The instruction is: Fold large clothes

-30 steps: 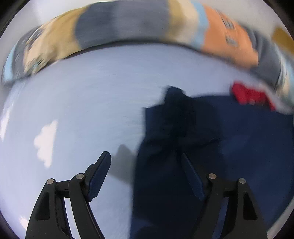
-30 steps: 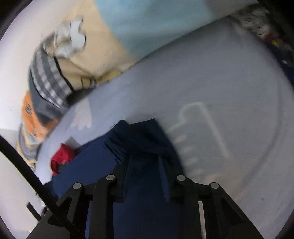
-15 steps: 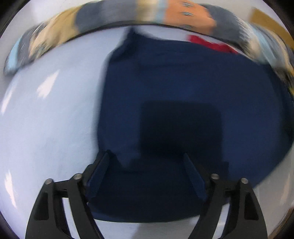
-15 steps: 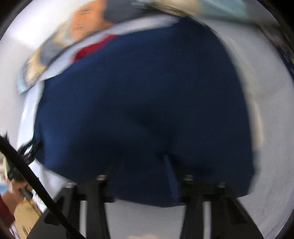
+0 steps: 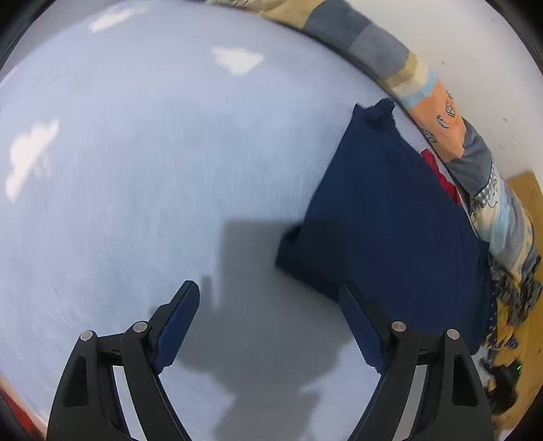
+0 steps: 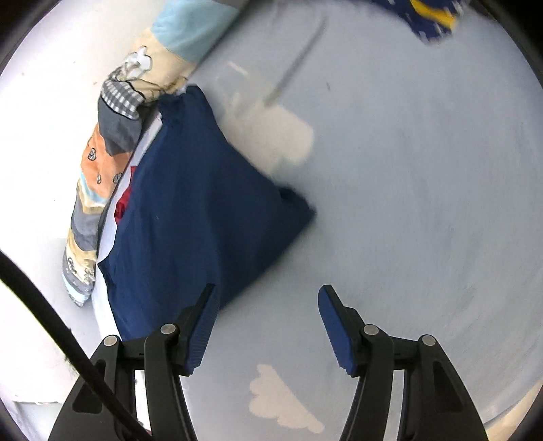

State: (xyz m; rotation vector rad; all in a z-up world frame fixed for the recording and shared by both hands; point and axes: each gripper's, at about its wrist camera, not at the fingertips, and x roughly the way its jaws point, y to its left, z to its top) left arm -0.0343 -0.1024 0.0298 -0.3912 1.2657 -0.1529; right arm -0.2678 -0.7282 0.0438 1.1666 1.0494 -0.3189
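Lying folded on the pale blue sheet [image 5: 142, 176], the navy garment [image 5: 393, 230] is seen as a compact, roughly rectangular stack near the bed's edge, its far side set against a rolled patchwork quilt [image 5: 444, 112] that runs along the white wall [image 5: 492, 51]. A strip of red cloth [image 5: 441, 176] is glimpsed between garment and quilt. The left gripper [image 5: 268, 315] is held spread above bare sheet, nothing between its blue pads; the garment's near corner is seen just beyond its right-hand finger, not touched by it. In the right wrist view, the right gripper [image 6: 266, 322] is caught with its jaws opening and empty, the garment's lower edge lying behind its left-hand finger; contact there cannot be told. White cloud prints [image 6: 281, 400] are scattered over the sheet. A blue and yellow patterned cloth [image 6: 431, 17] is seen at the far edge.
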